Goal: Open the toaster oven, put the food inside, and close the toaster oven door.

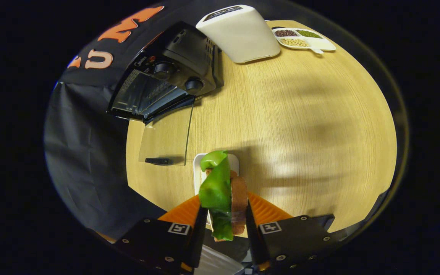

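The food (224, 194), a sandwich of brown bread with a green lettuce leaf folded over it, sits clamped between the two fingers of the gripper (223, 225), one pressing on each side. It hangs just above a small white plate (197, 168) on the table (300, 114), and looks lifted clear of it, though the sandwich covers much of the plate and I cannot tell whether they touch.

Beyond the plate stands the toaster oven (166, 80), black, with two knobs. Its glass door (166, 137) is swung down flat toward the plate, handle (158, 161) at the near edge. So the opening appears done and the pick-up looks made; what remains is carrying the food into the oven and shutting the door.

The oven's inside is dark and its rack is hard to make out. Farther back are a white toaster (239, 34) and a divided dish of beans (304, 38). The lower end of the sandwich is hidden between the fingers.
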Demonstrator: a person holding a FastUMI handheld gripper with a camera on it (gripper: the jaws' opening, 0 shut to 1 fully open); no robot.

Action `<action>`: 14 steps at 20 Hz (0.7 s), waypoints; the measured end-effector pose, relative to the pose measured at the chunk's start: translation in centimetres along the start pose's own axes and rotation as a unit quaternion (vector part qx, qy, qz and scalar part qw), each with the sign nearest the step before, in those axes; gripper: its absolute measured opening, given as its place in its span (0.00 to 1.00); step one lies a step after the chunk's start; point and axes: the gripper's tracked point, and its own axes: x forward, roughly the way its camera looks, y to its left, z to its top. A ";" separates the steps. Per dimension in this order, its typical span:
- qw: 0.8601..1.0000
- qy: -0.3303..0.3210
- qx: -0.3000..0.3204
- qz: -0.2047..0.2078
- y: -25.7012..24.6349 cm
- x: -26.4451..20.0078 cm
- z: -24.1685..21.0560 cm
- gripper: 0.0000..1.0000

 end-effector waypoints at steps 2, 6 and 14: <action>1.000 -0.011 -0.002 -0.012 0.2 -0.6 0.3 0.35; 1.000 -0.027 0.010 -0.007 1.5 -3.0 0.5 0.29; 0.984 -0.138 0.087 0.066 6.5 -8.6 4.9 0.29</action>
